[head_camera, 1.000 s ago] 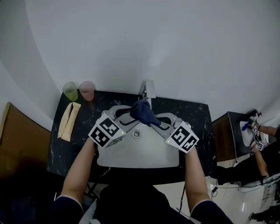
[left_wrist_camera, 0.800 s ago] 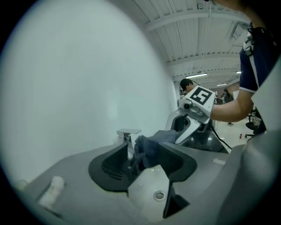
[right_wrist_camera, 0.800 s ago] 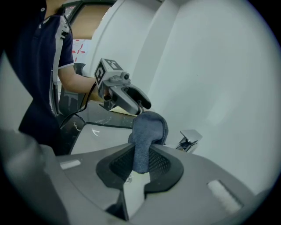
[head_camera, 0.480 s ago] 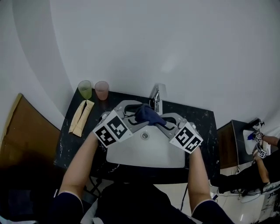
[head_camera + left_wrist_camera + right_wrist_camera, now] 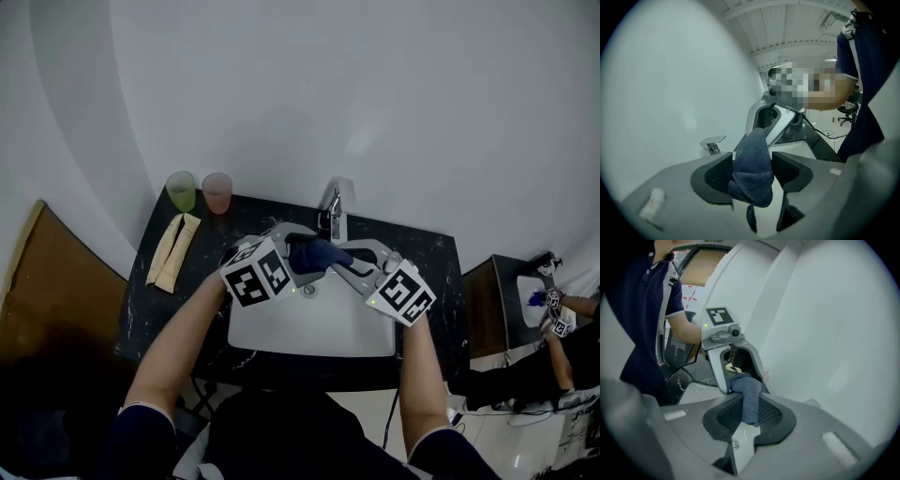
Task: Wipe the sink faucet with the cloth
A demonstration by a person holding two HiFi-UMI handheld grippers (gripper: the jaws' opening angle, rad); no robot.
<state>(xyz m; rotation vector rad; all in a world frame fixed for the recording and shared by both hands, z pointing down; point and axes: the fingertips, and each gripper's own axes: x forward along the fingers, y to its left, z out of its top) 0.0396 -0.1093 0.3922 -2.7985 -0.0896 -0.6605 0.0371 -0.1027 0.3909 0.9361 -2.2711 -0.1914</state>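
Note:
A dark blue cloth (image 5: 314, 253) hangs bunched over the white sink (image 5: 319, 328), just in front of the chrome faucet (image 5: 334, 214). My right gripper (image 5: 345, 261) is shut on one end of the cloth (image 5: 749, 397), which is pinched between its pads. My left gripper (image 5: 292, 255) comes in from the left with its jaws wide. The cloth (image 5: 752, 173) hangs between them, brushing the left pad (image 5: 717, 174) and clear of the right one. In the left gripper view the faucet (image 5: 712, 143) stands just beyond, against the wall.
A green cup (image 5: 181, 190) and a pink cup (image 5: 217, 192) stand at the back left of the black counter (image 5: 431, 272), with a folded beige cloth (image 5: 173, 251) in front of them. A white wall rises right behind the faucet. At the far right another person (image 5: 553, 314) works.
My left gripper has slid right and rolled, so its wide jaws now stand around the cloth. The right gripper keeps its grip and has hardly shifted.

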